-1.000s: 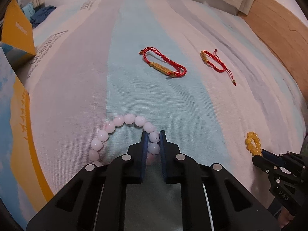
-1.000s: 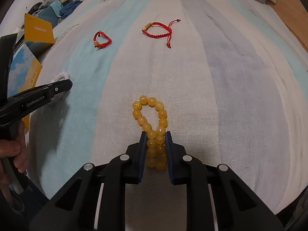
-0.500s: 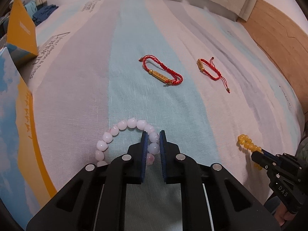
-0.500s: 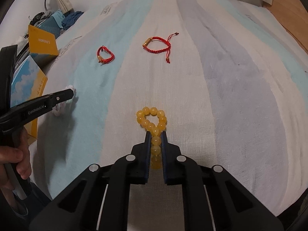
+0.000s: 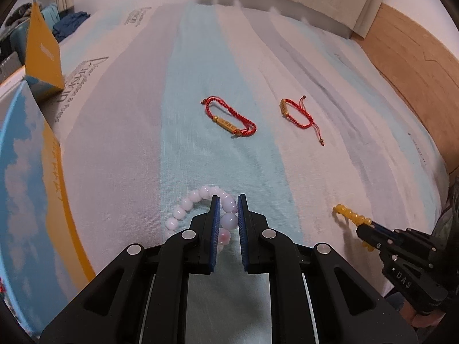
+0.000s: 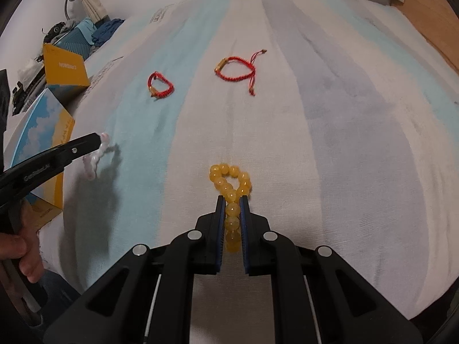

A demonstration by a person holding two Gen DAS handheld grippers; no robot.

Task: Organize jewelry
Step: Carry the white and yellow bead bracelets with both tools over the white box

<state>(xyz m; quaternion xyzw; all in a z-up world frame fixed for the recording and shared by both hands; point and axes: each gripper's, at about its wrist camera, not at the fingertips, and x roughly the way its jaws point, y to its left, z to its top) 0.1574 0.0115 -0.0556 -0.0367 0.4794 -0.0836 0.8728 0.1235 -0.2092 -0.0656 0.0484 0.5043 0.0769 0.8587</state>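
Left wrist view.
- Item: pale pink bead bracelet (image 5: 198,203), round glossy beads on a cord, one loop. Location: on the striped bedspread (image 5: 200,149), near edge, beside the blue-and-yellow box (image 5: 25,189).
- Your left gripper (image 5: 229,218) is clamped on one side of the loop, a bead pinched between the blue pads; the rest of the loop hangs slack to the left.
- Handling, as a judgement: light, limp as a whole, hard and smooth bead by bead. Expect it to swing and to slip if you grip on a bead's crown; a pinch across the cord between two beads should seat better.
- Also here: two red cord bracelets with gold bars, the nearer (image 5: 231,117) and the farther (image 5: 297,113), both lying flat mid-bed, untouched.

Right wrist view.
- Item: amber bead bracelet (image 6: 231,189), translucent yellow beads, loop pressed into a double strand.
- Your right gripper (image 6: 231,212) is closed on it, several beads lined up between the pads, a small loop poking out ahead onto the cloth.
- Handling, as a judgement: likely a little heavier than the pink, equally slick; the long pinch holds well, but the cord could be strained if you squeeze harder.
- The left tongs show at the left edge with the pink beads dangling clear of the bed.
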